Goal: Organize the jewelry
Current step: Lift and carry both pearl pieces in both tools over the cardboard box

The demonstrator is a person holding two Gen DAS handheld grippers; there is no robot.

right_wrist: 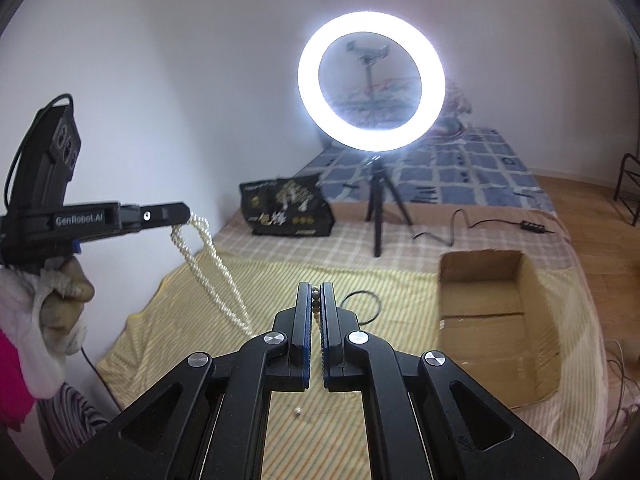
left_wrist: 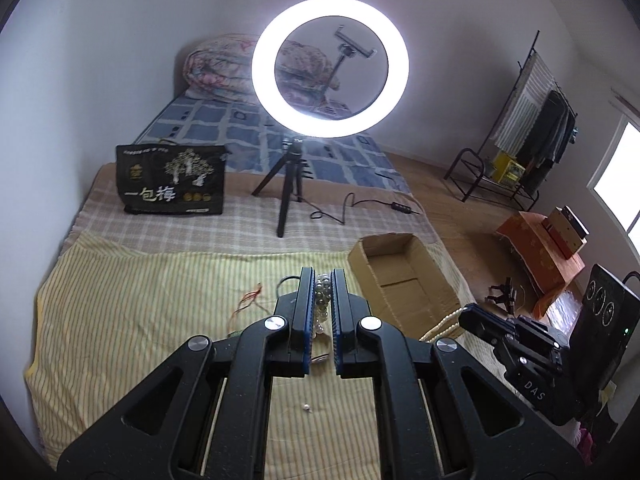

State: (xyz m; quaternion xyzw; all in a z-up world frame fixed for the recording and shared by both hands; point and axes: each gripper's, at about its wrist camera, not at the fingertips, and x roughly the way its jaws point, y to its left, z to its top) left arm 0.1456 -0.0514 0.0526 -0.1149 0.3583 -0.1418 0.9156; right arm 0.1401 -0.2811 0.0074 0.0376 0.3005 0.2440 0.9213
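My left gripper (left_wrist: 321, 280) is shut on a white pearl necklace (left_wrist: 322, 304), lifted above the yellow striped cloth (left_wrist: 140, 320). In the right wrist view the left gripper (right_wrist: 188, 216) holds the necklace (right_wrist: 212, 268), which hangs in a long loop toward my right gripper. My right gripper (right_wrist: 316, 292) is shut on the same necklace's lower beads (right_wrist: 316, 304); it also shows in the left wrist view (left_wrist: 464, 316) beside the strand (left_wrist: 440, 324). A black ring bracelet (right_wrist: 362, 307) and a red-orange cord (left_wrist: 248, 300) lie on the cloth. A small loose bead (left_wrist: 306, 407) lies below.
An open cardboard box (left_wrist: 400, 280) sits on the bed to the right, also in the right wrist view (right_wrist: 492, 320). A ring light on a tripod (left_wrist: 290, 184) and a black bag (left_wrist: 172, 180) stand farther back. A cable (left_wrist: 360, 204) trails across the bed.
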